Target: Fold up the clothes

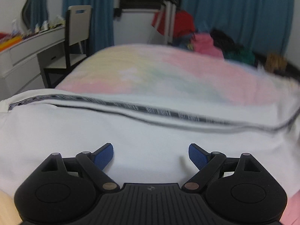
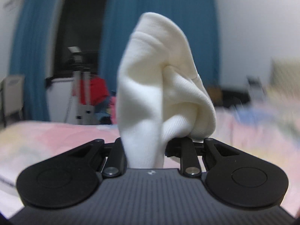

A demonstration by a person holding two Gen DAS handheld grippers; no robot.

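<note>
A white garment with a black-and-white patterned stripe lies spread across the near part of the bed in the left wrist view. My left gripper is open just above it, blue pads apart, holding nothing. In the right wrist view my right gripper is shut on a bunched fold of the white garment, which stands up between the jaws and hides the fingertips. The held cloth is lifted above the bed.
The bed has a pastel pink, yellow and green sheet. A white desk and chair stand at the left. A pile of red, pink, black and green clothes lies at the bed's far side. Blue curtains hang behind.
</note>
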